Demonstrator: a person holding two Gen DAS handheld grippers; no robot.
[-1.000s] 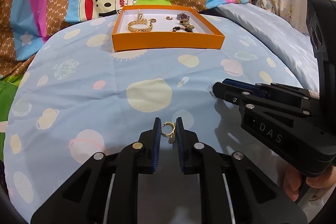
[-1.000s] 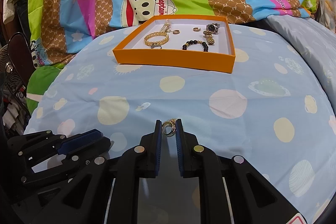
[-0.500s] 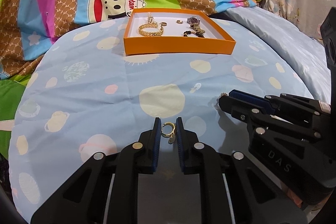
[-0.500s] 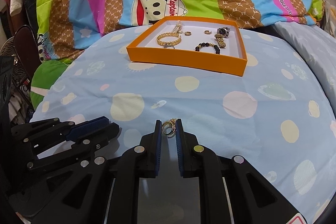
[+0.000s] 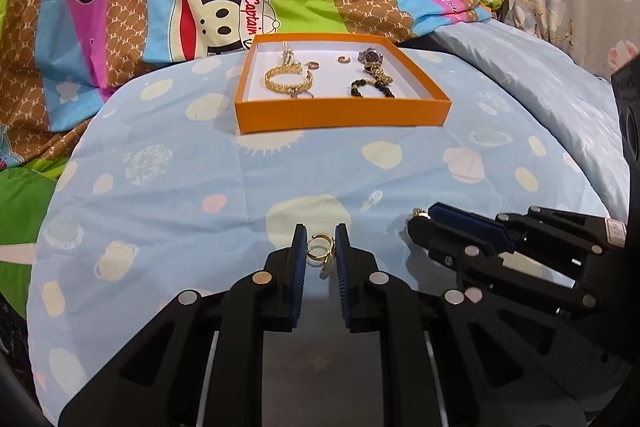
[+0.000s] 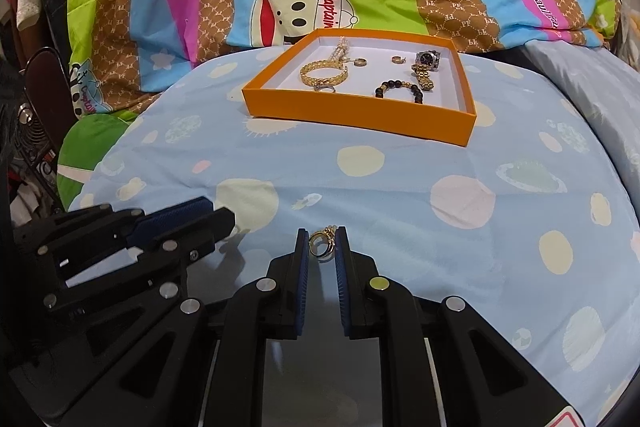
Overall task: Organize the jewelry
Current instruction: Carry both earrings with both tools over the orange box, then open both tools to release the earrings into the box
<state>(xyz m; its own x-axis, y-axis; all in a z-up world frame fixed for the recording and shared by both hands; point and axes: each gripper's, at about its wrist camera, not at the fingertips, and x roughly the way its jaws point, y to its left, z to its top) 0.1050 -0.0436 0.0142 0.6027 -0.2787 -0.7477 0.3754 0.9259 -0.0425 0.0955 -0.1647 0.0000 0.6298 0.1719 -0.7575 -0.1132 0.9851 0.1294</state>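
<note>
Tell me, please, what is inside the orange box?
The orange box holds a gold chain bracelet, bead bracelet, watch and small rings; its near wall hides part of the floor.

Two hand-held grippers (image 5: pixel 320 247), two gold earrings (image 5: pixel 319 247), one orange tray (image 5: pixel 340 115).

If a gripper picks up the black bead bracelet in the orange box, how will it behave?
The black bead bracelet probably sags rather than keeps its shape: it lies as a loose open curve of separate beads. The round beads may slip between flat pads. It looks light, and it lies close to the gold watch, so lifting it might disturb that.
</note>
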